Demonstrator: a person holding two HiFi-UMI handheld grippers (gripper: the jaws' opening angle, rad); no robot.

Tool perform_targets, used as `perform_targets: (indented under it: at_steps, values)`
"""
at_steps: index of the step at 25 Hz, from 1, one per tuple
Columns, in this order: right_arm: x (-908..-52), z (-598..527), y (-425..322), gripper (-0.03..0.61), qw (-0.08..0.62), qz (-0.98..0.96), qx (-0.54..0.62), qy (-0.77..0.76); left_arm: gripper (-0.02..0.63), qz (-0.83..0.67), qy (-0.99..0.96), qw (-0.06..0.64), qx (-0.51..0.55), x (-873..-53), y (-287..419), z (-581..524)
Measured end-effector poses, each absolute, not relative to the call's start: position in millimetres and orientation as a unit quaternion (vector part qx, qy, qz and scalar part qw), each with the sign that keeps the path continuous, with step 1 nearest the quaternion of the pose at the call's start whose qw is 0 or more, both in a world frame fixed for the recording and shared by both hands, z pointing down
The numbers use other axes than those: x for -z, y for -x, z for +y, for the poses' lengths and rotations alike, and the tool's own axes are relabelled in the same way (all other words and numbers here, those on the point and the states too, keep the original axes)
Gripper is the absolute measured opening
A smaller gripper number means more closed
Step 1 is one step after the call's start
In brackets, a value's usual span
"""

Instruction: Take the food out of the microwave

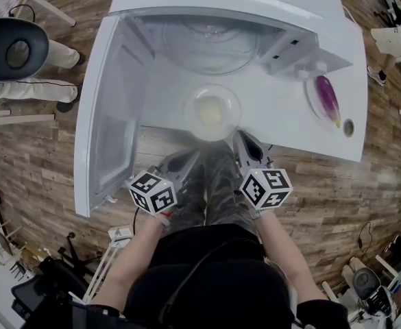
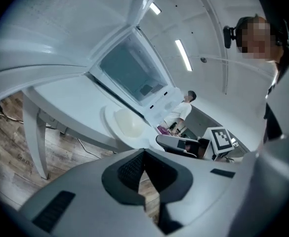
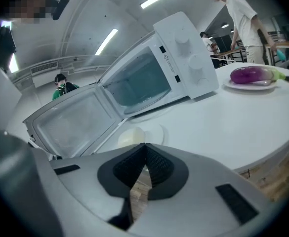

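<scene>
Nearest to you, at the bottom of the head view, are your dark top and both forearms. Just above them are the two marker cubes.

The food is a pale yellowish portion, and I cannot tell what kind. It lies on a round dish at the centre of the frame. The dish is already outside the microwave. It stands on the white bench, just in front of the open cavity. The door is swung wide toward the left of the frame.

I judge that the dish is stiff and smooth, glass or ceramic, so it is probably slippery and can break. It may also be hot. The food looks soft and could slide. If you lift the dish, take the rim at two opposite sides, one tongs on each side, and keep it level.

The left tongs are closed, pad against pad, and nothing is between them. The right tongs are closed in the same way and also empty. Only the wood floor shows through the small gap under the pads. Both tongs are just below the dish in the head view. The right one is close to the lower right rim, and neither seems to touch it.

At the right of the frame, well apart, an aubergine lies on its own plate.
</scene>
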State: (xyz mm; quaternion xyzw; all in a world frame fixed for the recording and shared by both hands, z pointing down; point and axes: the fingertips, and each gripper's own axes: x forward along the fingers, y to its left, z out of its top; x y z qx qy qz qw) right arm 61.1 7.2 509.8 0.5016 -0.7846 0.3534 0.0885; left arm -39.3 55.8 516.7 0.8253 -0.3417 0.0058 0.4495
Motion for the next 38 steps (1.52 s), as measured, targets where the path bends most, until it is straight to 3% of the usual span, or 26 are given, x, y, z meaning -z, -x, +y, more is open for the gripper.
perform_targets:
  at_steps: [13, 38]
  values:
    - [-471, 20, -43, 0.018, 0.098, -0.846, -0.285, -0.440, 0.009, -0.343, -0.856, 0.386, -0.001, -480, 28, 45]
    - [-417, 24, -21, 0.018, 0.080, -0.878, -0.242, -0.406, 0.009, -0.354, -0.872, 0.337, 0.034, -426, 44, 26]
